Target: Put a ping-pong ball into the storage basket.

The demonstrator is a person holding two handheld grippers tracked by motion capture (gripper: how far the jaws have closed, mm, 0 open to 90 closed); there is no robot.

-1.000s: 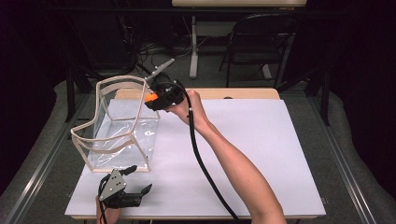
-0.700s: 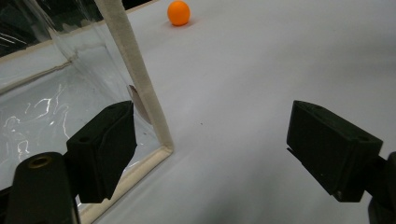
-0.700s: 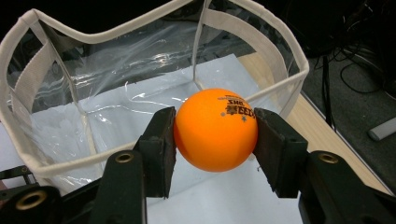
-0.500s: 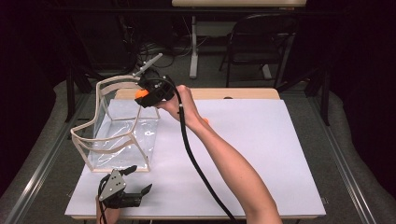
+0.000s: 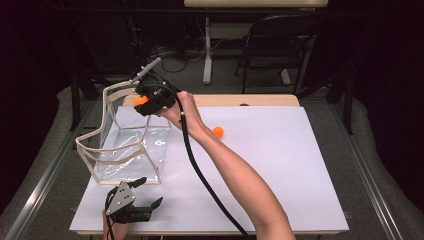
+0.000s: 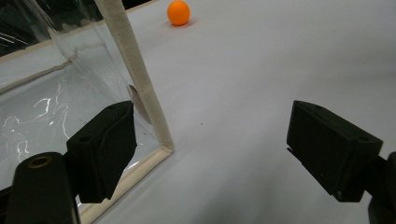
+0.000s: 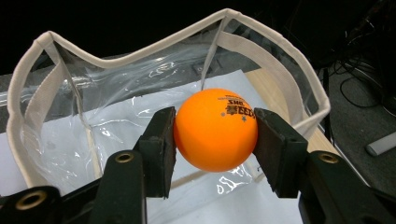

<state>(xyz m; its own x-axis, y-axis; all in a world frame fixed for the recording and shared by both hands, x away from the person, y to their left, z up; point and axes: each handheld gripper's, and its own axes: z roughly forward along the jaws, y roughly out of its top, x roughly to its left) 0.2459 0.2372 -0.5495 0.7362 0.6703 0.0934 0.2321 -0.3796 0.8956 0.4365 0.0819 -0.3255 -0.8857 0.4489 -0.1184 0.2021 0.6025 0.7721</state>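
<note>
Orange ball (image 7: 215, 129) sits clenched between the right claw's (image 5: 141, 101) two black jaws, held above the clear bag's (image 5: 125, 145) rim, at the surface's (image 5: 300, 165) ten o'clock.

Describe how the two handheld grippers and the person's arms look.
Both grippers are black. The right gripper has two blocky jaws with flat dark pads and a brass-coloured screw eyelet on each arm. A thick black cable trails from it along the forearm, which is bare, with no sleeve. The left gripper carries a grey three-cornered plate on top, dotted with small holes.
</note>
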